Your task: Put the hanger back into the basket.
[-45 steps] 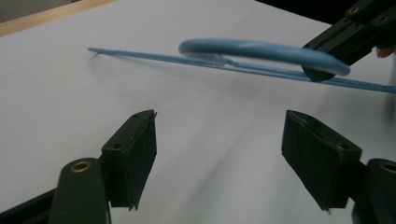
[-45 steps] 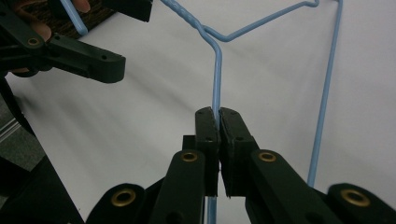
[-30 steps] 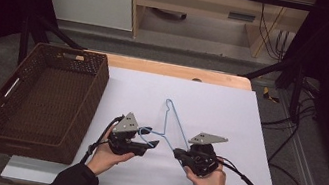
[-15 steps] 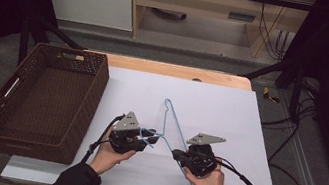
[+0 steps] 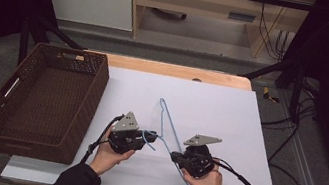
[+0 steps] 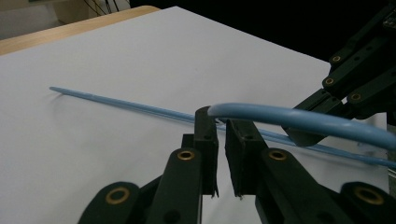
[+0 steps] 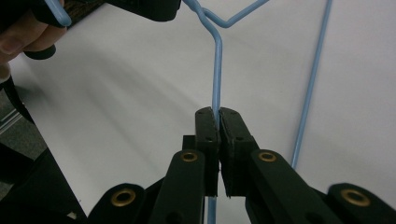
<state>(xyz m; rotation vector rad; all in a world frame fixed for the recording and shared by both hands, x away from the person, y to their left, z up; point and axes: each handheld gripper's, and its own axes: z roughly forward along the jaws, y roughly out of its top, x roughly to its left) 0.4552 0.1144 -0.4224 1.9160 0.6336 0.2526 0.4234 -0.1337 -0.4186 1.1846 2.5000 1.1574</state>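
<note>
Currently, item: blue wire hanger [image 5: 170, 126], lying on the white sheet [image 5: 230, 113] between both hands.
Left gripper [image 6: 221, 128]: jaws have just been closing around the hanger's hook [image 6: 299, 120]; a narrow gap is showing, and the hook is crossing the tips.
Right gripper [image 7: 218, 115]: clamping the hanger's wire [image 7: 217, 79], jaws pinched tight.
Basket [image 5: 37, 96]: sitting left of the sheet, well apart from the hanger.
Meaning: both ends are probably becoming secured for lifting.

My bench [image 5: 215, 78] is wooden, covered by a white sheet [image 5: 220, 112]. A dark wicker basket [image 5: 35, 96] sits at the sheet's left edge; right of the basket, a blue wire hanger [image 5: 168, 121] lies on the sheet
</note>
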